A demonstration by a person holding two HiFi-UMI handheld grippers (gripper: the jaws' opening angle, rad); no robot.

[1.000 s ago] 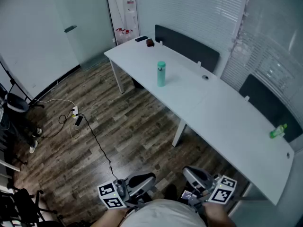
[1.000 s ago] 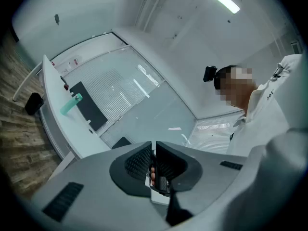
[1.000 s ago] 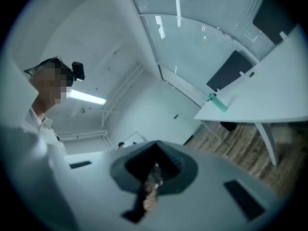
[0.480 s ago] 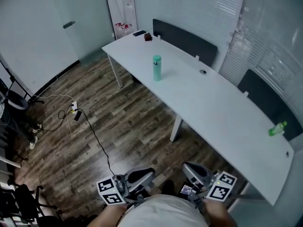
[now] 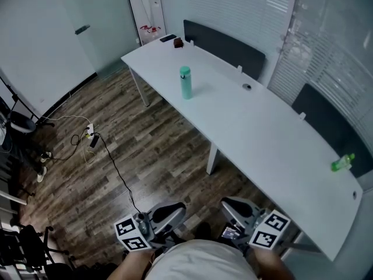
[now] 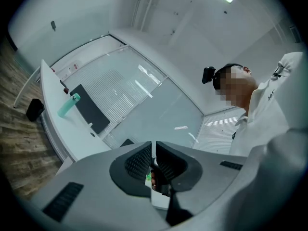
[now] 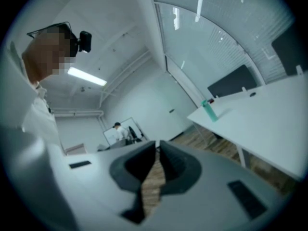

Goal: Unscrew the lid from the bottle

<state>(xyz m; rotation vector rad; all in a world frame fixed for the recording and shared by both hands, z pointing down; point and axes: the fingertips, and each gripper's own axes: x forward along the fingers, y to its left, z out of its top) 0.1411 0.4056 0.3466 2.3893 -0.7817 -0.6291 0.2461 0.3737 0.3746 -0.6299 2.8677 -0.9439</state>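
Bottle (image 5: pixel 185 82): teal, standing upright on the long white surface (image 5: pixel 262 136). Long axis vertical, lid (image 5: pixel 184 70) on top and pointing up. It sits toward the surface's far left end, on the side nearer the wooden floor (image 5: pixel 145 150), and is well apart from both claws.

Left claw (image 5: pixel 166 213) and right claw (image 5: pixel 233 210): low at the bottom edge of the head view, over the floor. Their rear parts and the hands are cut off by the person's torso.

Left gripper view: jaws drawn together to a thin slit, nothing clamped. Right gripper view: jaw tips meet, nothing between them. Floor shows through the gap behind the tips.

Hard to make out:
- The bottle is small in every view, and the seam between lid and body is not clear.
- Small dark items (image 5: pixel 171 39) at the surface's far corner are too small to name.
- A little green bottle (image 5: pixel 342 162) stands near the right end, its detail blurred.
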